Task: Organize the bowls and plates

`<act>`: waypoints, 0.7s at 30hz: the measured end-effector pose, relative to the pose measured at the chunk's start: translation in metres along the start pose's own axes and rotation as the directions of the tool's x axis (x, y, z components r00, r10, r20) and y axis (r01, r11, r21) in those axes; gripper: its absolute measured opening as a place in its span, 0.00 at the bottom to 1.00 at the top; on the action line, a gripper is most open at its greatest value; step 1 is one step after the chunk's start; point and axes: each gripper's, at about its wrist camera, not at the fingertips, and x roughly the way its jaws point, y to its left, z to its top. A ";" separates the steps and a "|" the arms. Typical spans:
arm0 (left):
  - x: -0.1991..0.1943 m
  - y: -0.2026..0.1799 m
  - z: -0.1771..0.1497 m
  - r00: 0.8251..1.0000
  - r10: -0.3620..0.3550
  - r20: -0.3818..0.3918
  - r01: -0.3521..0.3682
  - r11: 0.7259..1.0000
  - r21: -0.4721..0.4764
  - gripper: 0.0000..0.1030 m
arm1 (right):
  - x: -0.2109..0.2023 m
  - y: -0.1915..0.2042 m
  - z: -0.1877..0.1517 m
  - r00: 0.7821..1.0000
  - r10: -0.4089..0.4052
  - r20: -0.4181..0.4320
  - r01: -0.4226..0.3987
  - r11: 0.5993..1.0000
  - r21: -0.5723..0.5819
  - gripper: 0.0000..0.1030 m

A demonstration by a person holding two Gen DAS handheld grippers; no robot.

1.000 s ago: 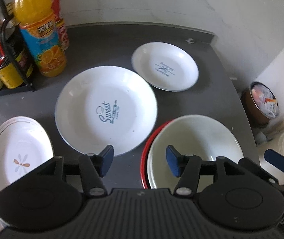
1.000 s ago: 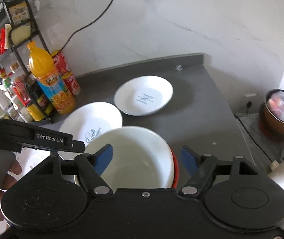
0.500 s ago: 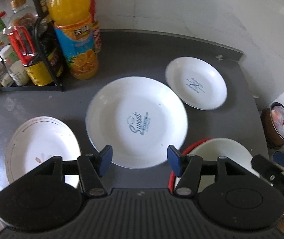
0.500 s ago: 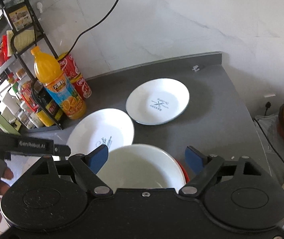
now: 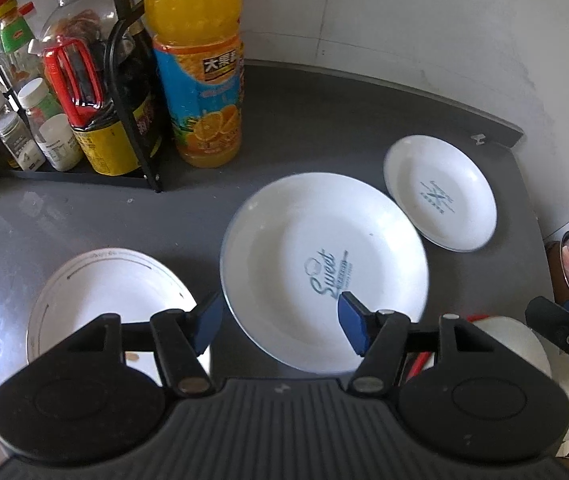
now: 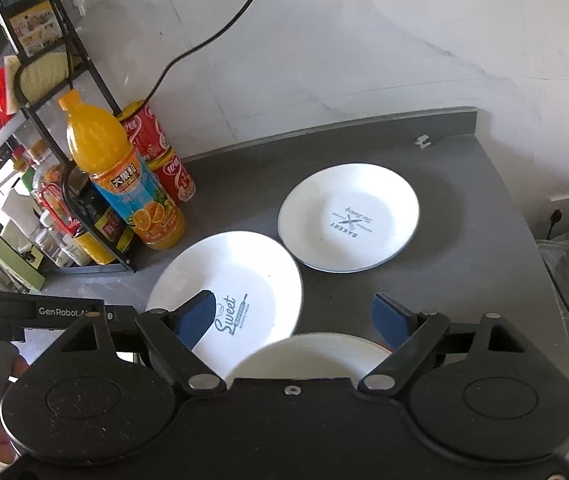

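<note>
Left wrist view: the left tongs (image 5: 278, 322) hang wide open and empty above the near edge of the Sweet plate (image 5: 324, 272), which lies flat on the grey counter (image 5: 124, 220) and serves as landmark. Left of it and nearer the camera sits a gold-rimmed plate (image 5: 112, 292), partly hidden by the tongs. Right of it and further back lies the small plate (image 5: 440, 192), close by but apart. Near-right of it a white bowl (image 5: 524, 344) shows a red rim beneath. Behind it to the left stands a juice bottle (image 5: 200, 80) beside a rack (image 5: 132, 100) of jars.

Right wrist view: the right tongs (image 6: 300, 320) are likewise spread wide and hold nothing, poised over the bowl (image 6: 308, 356), which sits just in front of the Sweet plate (image 6: 240, 280). The small plate (image 6: 348, 216) lies beyond it to the right; the bottle (image 6: 120, 176) and red cans (image 6: 164, 160) stand to its left rear.

Risks, as I judge them: nothing is stacked yet. A flat plate gives the tongs only a thin rim, so a shallow pinch could let it slip and chip. The two tongs work close together and may collide. A wide swing left could topple the bottle.
</note>
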 end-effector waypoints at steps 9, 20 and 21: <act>0.031 0.040 0.023 0.998 -0.021 -0.061 0.022 1.000 0.005 0.60 | 0.042 0.022 0.013 0.997 -0.055 -0.056 0.058 0.997 0.058 0.82; 0.084 0.064 0.041 0.989 -0.024 -0.145 0.026 1.000 0.013 0.60 | 0.089 0.026 0.022 0.976 -0.124 -0.178 0.135 0.989 0.056 0.78; 0.089 0.064 0.042 0.988 -0.023 -0.155 0.025 1.000 0.013 0.60 | 0.093 0.026 0.023 0.974 -0.128 -0.187 0.139 0.989 0.049 0.78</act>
